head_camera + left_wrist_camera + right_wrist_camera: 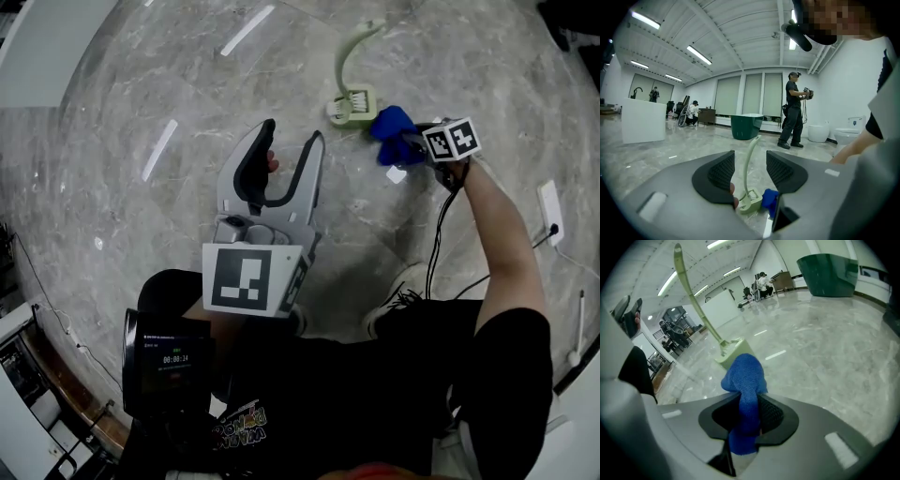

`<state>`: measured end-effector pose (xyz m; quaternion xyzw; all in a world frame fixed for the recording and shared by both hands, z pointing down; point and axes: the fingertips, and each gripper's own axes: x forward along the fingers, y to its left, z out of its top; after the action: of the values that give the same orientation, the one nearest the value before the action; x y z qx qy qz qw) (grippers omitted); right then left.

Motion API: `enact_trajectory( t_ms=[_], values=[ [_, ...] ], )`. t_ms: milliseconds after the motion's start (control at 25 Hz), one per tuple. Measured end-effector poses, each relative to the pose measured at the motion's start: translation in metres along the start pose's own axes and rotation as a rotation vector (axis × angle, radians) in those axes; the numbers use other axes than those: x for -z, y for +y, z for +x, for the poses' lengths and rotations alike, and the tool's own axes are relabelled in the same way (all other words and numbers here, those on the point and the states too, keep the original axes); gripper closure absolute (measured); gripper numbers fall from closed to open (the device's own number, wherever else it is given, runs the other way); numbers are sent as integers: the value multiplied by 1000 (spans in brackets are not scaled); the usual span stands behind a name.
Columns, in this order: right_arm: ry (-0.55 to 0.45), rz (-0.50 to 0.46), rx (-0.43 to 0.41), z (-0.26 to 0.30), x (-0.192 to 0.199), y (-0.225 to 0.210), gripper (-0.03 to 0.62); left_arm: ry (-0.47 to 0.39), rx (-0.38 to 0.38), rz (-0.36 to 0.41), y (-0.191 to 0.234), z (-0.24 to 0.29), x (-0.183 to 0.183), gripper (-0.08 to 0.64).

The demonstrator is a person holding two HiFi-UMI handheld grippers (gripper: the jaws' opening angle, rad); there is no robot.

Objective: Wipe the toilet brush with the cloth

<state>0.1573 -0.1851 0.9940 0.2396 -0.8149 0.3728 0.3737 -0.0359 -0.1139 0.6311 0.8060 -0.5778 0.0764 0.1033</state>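
Note:
A pale green toilet brush (353,101) stands in its square holder on the marble floor, its curved handle rising away from me. My right gripper (411,147) is low beside the holder's right side, shut on a blue cloth (392,129) that bulges out in front of the jaws. In the right gripper view the cloth (746,380) is pinched between the pads, with the brush holder (730,352) just beyond it. My left gripper (284,167) is held up nearer my body, open and empty. In the left gripper view the brush (749,190) and cloth (769,201) show on the floor beyond its jaws.
A dark green tub (746,126) stands across the room, with a standing person (792,112) and white toilets (848,131) to its right. A white counter (643,121) is at the left. A wall socket with a cable (551,211) lies right of my arm.

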Motion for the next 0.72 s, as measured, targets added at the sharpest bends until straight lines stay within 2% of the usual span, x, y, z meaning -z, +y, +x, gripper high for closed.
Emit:
enact_trajectory(
  t_ms=[160, 320, 400, 600, 720],
  values=[
    [-130, -11, 108, -16, -47, -19, 489, -2, 15, 22, -4, -2, 0, 347],
    [-298, -66, 159, -27, -116, -10, 489, 19, 18, 24, -5, -3, 4, 347],
    [-354, -95, 155, -28, -145, 0, 489, 35, 14, 29, -4, -5, 8, 347],
    [-340, -240, 80, -9, -174, 32, 489, 71, -23, 39, 5, -11, 20, 347],
    [-323, -265, 45, 4, -176, 41, 488, 82, -41, 37, 9, -14, 23, 347]
  ],
)
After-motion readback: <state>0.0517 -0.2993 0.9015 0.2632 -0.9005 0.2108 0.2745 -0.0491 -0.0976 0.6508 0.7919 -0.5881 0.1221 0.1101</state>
